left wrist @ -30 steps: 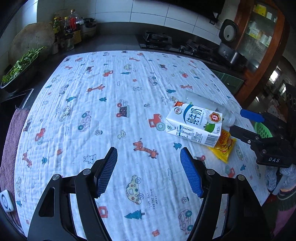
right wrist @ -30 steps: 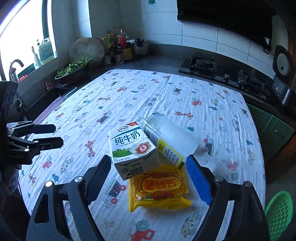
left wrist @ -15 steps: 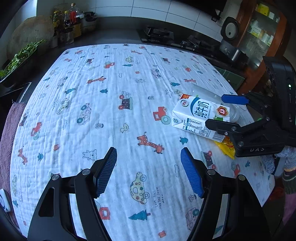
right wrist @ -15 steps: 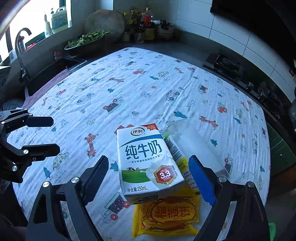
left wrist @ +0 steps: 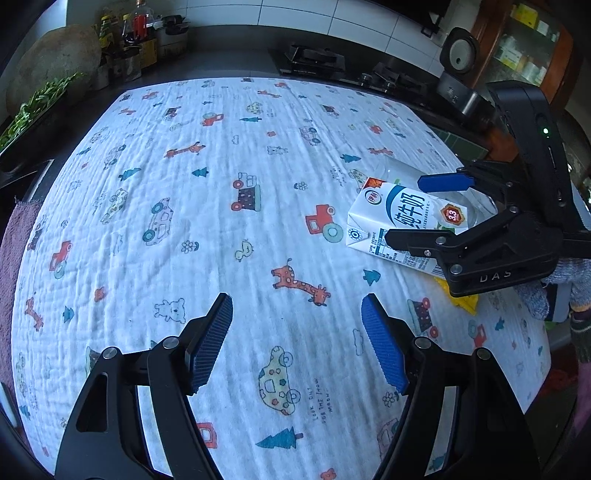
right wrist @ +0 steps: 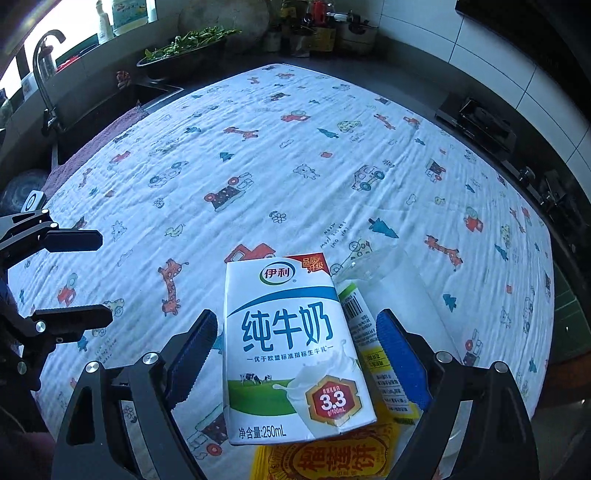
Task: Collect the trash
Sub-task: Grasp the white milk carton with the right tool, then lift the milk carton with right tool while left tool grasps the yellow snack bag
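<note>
You had the right gripper (right wrist: 295,354) spread wide astride the milk carton (right wrist: 291,350), which lay on the surface (right wrist: 295,166) atop a yellow wrapper (right wrist: 325,458), ready to clamp; your left gripper (left wrist: 297,343) hung apart, empty, clear.

L wrist: high, wide over cloth (left wrist: 229,206) | R wrist: close on carton (right wrist: 291,350) | shared: carton

Milk carton (right wrist: 291,347) atop snack packet (right wrist: 332,458)

White-tiled wall (left wrist: 295,14), dark counter (left wrist: 229,62), gas stove (left wrist: 314,61), bright window (right wrist: 74,22)
</note>
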Demonstrator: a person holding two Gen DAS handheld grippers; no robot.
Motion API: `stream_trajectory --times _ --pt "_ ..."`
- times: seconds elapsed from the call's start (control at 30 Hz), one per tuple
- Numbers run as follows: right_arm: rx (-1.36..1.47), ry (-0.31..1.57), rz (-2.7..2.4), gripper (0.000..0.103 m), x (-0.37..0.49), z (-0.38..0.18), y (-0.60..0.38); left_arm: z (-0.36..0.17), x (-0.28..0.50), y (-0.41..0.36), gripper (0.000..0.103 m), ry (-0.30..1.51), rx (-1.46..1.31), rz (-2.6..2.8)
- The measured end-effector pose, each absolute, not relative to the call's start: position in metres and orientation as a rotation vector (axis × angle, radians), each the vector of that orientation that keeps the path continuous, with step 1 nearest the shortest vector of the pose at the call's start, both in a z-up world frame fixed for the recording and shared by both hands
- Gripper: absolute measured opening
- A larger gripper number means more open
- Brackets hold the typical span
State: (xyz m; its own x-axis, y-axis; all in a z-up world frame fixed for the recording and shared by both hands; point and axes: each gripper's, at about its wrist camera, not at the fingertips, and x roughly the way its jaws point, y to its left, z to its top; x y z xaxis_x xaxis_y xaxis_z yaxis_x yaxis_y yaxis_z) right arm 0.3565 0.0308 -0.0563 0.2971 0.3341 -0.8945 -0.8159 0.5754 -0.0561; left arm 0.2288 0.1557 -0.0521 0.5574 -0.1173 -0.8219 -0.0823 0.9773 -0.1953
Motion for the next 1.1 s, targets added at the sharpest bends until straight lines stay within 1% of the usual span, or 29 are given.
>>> stream_trajectory --times 0.17,0.27,0.3,0.33,0.4,0.57,0.73,0.9,1.03,1.1 --pt "-0.615 1.01 0.828 0.082 0.356 -0.066 0.039 -0.054 0.23 0.157 0.072 0.985 -0.226 -0.024" --pt "-0.611 1.019 0.825 0.078 0.358 -0.071 0.041 -0.055 0.23 0.157 0.072 0.985 -0.226 -0.024" --pt "-0.608 1.025 0.82 0.074 0.359 -0.073 0.042 -0.055 0.23 0.157 0.072 0.985 -0.227 -0.024" --pt "-0.606 1.028 0.817 0.069 0.359 -0.074 0.042 -0.056 0.229 0.157 0.072 0.986 -0.228 -0.024" --pt "-0.596 1.028 0.812 0.068 0.358 -0.075 0.041 -0.057 0.23 0.156 0.072 0.988 -0.229 -0.026" --pt "-0.548 0.989 0.791 0.066 0.354 -0.061 0.032 -0.056 0.23 0.151 0.072 0.986 -0.225 -0.041" --pt "-0.438 0.952 0.8 0.065 0.341 -0.034 0.007 -0.051 0.229 0.138 0.072 0.974 -0.208 -0.072" --pt "-0.386 0.895 0.754 0.065 0.323 -0.01 -0.027 -0.046 0.23 0.113 0.072 0.965 -0.175 -0.136" --pt "-0.344 0.859 0.694 0.065 0.314 0.004 -0.061 -0.042 0.235 0.086 0.077 0.955 -0.136 -0.197" --pt "-0.318 0.849 0.664 0.065 0.31 0.01 -0.079 -0.039 0.24 0.071 0.077 0.949 -0.113 -0.231"
